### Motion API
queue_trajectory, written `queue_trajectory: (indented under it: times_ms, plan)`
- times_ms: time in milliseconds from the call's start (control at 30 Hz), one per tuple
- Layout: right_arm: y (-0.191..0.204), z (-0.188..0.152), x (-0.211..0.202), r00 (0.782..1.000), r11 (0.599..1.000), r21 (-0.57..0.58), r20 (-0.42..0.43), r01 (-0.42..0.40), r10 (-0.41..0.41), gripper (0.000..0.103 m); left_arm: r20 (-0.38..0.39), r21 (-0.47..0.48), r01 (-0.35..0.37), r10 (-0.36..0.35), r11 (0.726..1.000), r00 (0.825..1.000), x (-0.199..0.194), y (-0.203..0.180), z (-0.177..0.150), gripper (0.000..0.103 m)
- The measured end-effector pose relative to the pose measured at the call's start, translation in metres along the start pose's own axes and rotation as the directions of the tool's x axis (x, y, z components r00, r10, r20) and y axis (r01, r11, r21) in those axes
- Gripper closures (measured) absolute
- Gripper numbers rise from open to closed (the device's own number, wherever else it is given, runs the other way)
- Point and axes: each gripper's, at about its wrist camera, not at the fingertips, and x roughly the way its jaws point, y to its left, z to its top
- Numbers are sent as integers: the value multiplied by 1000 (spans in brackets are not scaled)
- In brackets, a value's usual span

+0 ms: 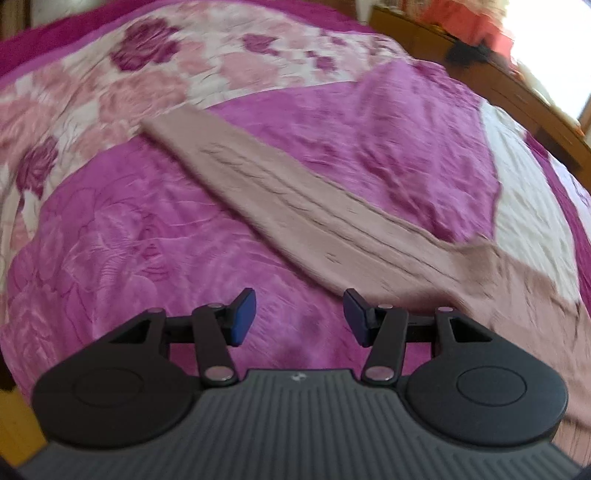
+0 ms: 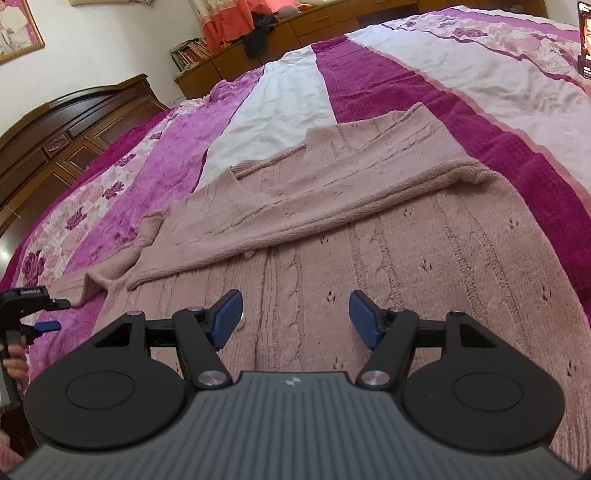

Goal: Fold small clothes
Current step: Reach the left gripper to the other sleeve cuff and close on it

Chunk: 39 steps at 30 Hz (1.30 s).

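Observation:
A dusty-pink cable-knit sweater lies flat on the bed, with one sleeve folded across its body. In the left wrist view its other sleeve stretches out straight, away to the upper left over the magenta bedspread. My left gripper is open just above the bedspread, beside the near end of that sleeve, holding nothing. It also shows at the left edge of the right wrist view as the left gripper, close to the sweater's edge. My right gripper hovers open over the sweater's body, empty.
The bedspread is magenta with pink roses and white stripes. A dark wooden headboard and a low wooden cabinet with books and clothes stand beyond the bed. A person's hand holds the left gripper.

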Motion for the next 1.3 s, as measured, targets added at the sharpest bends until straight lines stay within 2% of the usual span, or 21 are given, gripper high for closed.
queue_trajectory:
  times_ms: [167,400,600,700,1133,1233,1300]
  plan:
    - [4,2,0,1000,999,-23,-6,23,-23,32,-7,-53,-3,2,999,1000,18,10,13,49]
    - [7,12,15,998,998,-44,-41,51,-52,32,-2,-56,1,-1,998,1000,40,4,29,49]
    - [8,18,28,998,999,-21,-43,50,-51,32,1,-31,-17,17,999,1000,61,-4,41,48]
    - [8,19,35,997,998,-15,-56,56,-57,32,7,-10,-21,21,1000,1000,66,-7,45,45]
    - [7,20,49,995,997,-9,-71,75,-75,31,53,63,-63,59,996,997,77,-19,45,44]
    - [7,20,50,995,997,-8,-71,75,-75,31,70,79,-69,64,994,996,77,-23,45,46]
    - [7,20,50,995,997,-7,-70,73,-73,30,93,103,-75,66,992,993,74,-26,44,65]
